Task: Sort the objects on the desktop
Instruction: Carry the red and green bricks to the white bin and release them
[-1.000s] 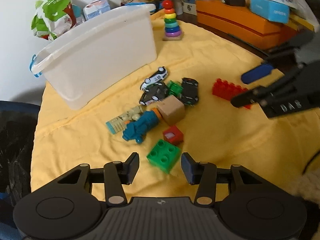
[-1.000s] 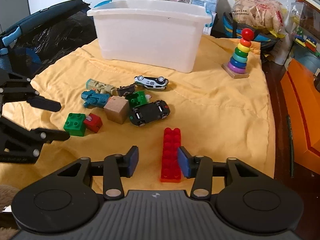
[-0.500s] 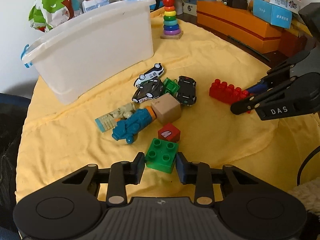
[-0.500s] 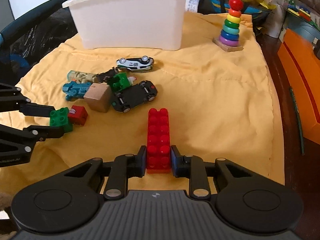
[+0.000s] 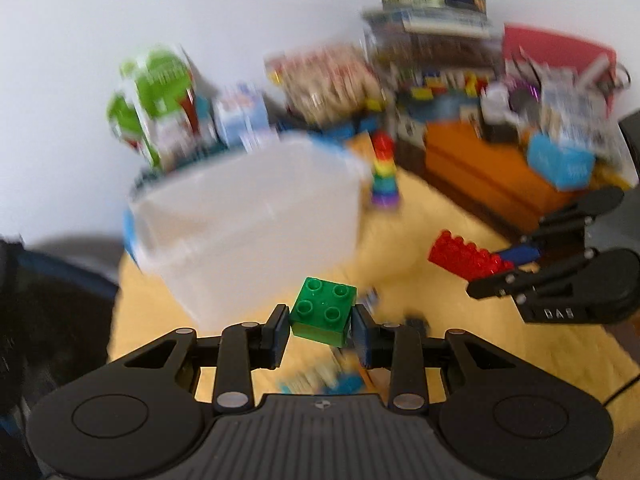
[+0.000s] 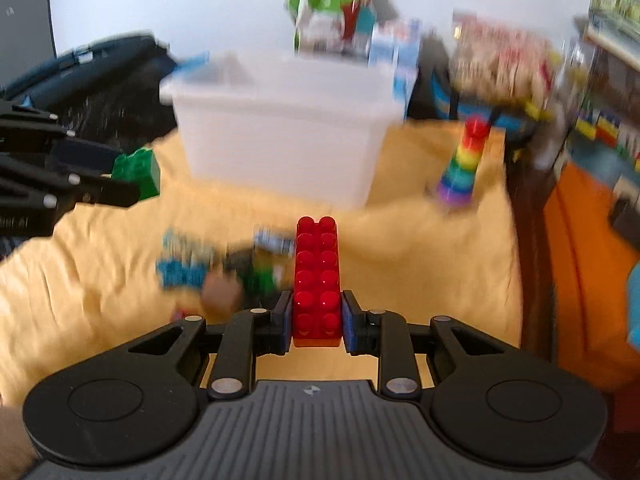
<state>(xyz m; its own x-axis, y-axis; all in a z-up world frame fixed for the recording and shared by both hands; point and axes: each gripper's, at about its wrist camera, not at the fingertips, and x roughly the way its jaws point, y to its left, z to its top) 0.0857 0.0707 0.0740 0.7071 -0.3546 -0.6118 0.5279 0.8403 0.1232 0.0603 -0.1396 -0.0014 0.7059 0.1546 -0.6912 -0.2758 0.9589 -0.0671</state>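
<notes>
1. Left gripper (image 5: 321, 330) pinches one green block (image 5: 323, 311), clear of the yellow cloth (image 5: 500, 344).
2. Right gripper (image 6: 316, 322) pinches one long red block (image 6: 317, 280) at its near end, also lifted.
3. One white bin (image 6: 280, 136) stands just ahead, open-topped.
4. Advice: carry both blocks level over the rim before letting go; the red block's far end may tip.
5. Loose toys on the cloth: too blurred to count. One ring stacker (image 6: 462, 164).

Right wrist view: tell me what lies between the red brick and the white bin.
Only bare yellow cloth lies between the red brick and the white bin, in the right wrist view.
</notes>
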